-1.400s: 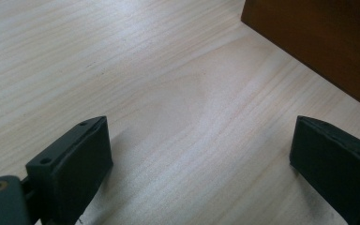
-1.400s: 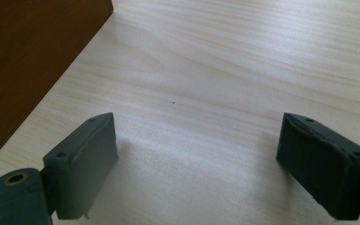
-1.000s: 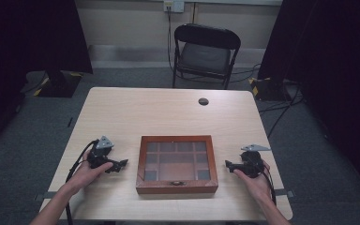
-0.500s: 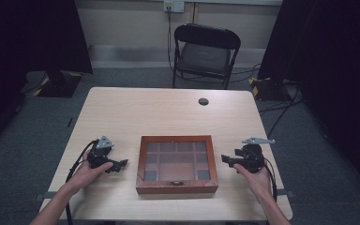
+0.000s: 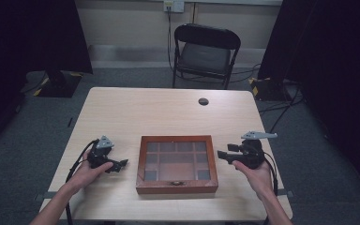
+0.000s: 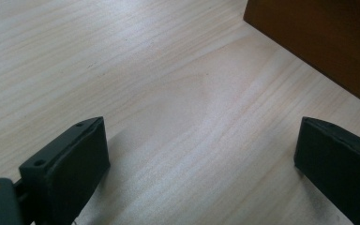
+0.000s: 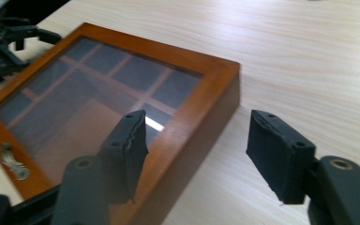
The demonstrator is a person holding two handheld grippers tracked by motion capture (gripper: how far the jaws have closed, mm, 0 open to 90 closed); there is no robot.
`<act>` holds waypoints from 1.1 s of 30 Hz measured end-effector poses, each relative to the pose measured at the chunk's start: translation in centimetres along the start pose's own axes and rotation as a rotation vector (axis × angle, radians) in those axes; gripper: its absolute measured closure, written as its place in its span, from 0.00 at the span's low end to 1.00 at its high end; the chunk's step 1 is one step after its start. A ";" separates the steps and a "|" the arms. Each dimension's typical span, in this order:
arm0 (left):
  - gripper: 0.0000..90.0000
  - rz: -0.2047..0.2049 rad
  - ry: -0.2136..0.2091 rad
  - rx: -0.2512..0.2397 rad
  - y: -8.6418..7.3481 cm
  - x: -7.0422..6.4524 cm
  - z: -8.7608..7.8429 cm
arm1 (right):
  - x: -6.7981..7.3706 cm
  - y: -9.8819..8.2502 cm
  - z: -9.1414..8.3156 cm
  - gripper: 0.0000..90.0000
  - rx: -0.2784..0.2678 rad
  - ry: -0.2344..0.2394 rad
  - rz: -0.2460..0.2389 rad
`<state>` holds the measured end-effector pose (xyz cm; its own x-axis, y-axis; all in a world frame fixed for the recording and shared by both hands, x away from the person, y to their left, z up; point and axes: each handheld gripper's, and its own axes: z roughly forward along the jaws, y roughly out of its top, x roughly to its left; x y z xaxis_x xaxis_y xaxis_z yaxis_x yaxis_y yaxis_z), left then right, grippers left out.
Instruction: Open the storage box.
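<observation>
A: Where's the box?

B: Wooden box (image 5: 176, 164) w/ glass lid sits shut at the middle of the table's (image 5: 159, 110) near edge, small metal clasp (image 5: 172, 183) on its front side facing the person. Dividers show through the glass; can't tell if anything's in the compartments.

A: Step in hand?

B: Looks like the approach to opening it. Right gripper (image 5: 222, 154) is up off the table, just beside the box's right side, jaws aimed at it. In the right gripper view the box's corner (image 7: 225, 70) lies beyond the jaws and the right side runs in under the gap, not touched.

A: Claw state?

B: Right one: jaws have just been closing, now partway apart, nothing between the pads, nothing held. Left gripper (image 5: 120, 164) rests low near the box's left side, jaws wide apart over bare wood, holding nothing; box's side (image 6: 318, 42) is close ahead in the left gripper view, apart from the jaws.

A: Next move?

B: My guess: one claw needs to get on the lid's front rim or clasp and lift, other steadies the base so the box doesn't slide. Lid rim's thin, so a narrow, level grip.

A: Anything else on the table?

B: Small dark round thing (image 5: 203, 101) near the far edge, well apart. Folding chair (image 5: 205, 54) beyond.
</observation>
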<state>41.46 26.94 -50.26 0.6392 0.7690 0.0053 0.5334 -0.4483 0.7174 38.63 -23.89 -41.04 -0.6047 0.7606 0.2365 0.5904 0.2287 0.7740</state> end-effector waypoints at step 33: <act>0.03 0.000 0.000 -0.001 0.0 0.0 0.0 | 8.7 3.7 3.5 0.67 0.051 0.284 -0.193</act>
<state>41.48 26.93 -50.28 0.6390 0.7692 0.0050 0.5329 -0.4473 0.7183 37.37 -14.28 -38.18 -0.8282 0.5027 0.2478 0.4721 0.3875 0.7918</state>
